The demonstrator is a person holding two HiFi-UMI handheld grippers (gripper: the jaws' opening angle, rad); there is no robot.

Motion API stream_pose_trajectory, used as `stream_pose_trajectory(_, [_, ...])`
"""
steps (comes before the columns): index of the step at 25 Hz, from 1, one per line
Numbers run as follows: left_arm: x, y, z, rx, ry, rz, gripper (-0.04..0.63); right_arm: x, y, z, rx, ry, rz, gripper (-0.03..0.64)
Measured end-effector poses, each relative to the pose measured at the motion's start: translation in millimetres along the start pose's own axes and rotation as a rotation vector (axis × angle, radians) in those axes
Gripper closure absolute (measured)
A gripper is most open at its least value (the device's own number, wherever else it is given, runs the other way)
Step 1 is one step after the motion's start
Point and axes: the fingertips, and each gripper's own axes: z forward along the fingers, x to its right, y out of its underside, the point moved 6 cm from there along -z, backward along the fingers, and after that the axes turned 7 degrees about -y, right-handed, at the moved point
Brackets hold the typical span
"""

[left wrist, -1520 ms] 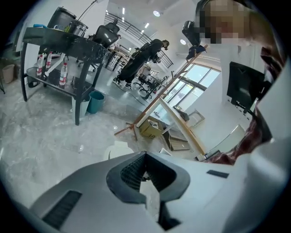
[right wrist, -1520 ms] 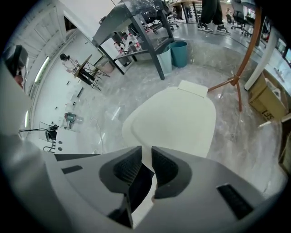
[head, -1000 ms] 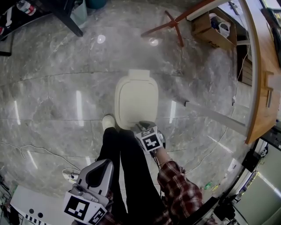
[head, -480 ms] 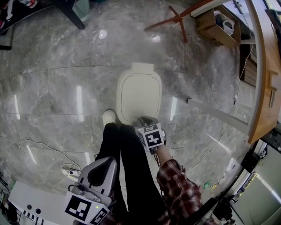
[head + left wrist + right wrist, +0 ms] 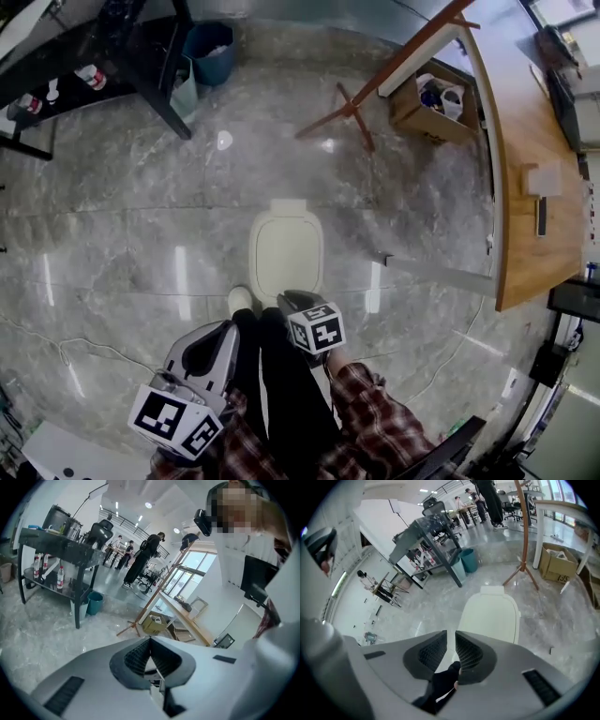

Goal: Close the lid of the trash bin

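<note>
**Bin on the floor at the person's feet, lid looking already down**

The cream trash bin point(image 5: 286, 253) stands on the polished stone floor point(image 5: 112, 234), just ahead of the person's shoe point(image 5: 240, 300), and its lid point(image 5: 490, 616) seems to lie flat on the rim. It looks like light, stiff, smooth plastic, hinged at the far tab, so I'd guess it wants a gentle press on the near edge, not a pinch that could slip. The right hand-held gripper point(image 5: 451, 637) hangs near the bin's front, its jaws a narrow slit apart and grasping nothing. The left hand-held gripper point(image 5: 150, 641) is clenched tip to tip, empty, and points away across the room.
</note>
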Motion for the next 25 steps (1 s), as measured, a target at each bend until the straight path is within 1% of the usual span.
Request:
stream_pose_trajectory(3, [20,-42,-6,0.08,0.036,0.036,0.586,-26,-45,-50,0.108,-0.021,-0.057,0.551])
stream_pose_trajectory(5, [36,-65,-15,0.119,0.063,0.071,0.586,-45,-75,-87,0.188,-0.026,-0.096,0.551])
stream_pose_trajectory(9, [70,-98,-45,0.174,0.107,0.131,0.586,-93,-116,-166,0.32,-0.022,-0.193,0.568])
stream_pose_trajectory(14, [100,-141,-83,0.289,0.144,0.203,0.586,-146,-166,-257,0.501,-0.008,-0.342,0.597])
stream_pose_trajectory(17, [119,-158,-99,0.349,0.166,0.238,0.586,-180,-180,-297,0.595,-0.028,-0.411,0.604])
stream_pose_trajectory(20, [139,-169,-110,0.385,0.194,0.28,0.586,-210,-182,-327,0.668,-0.048,-0.459,0.604])
stream_pose_trajectory(25, [157,-180,-114,0.43,0.218,0.326,0.586,-231,-184,-351,0.761,-0.051,-0.465,0.604])
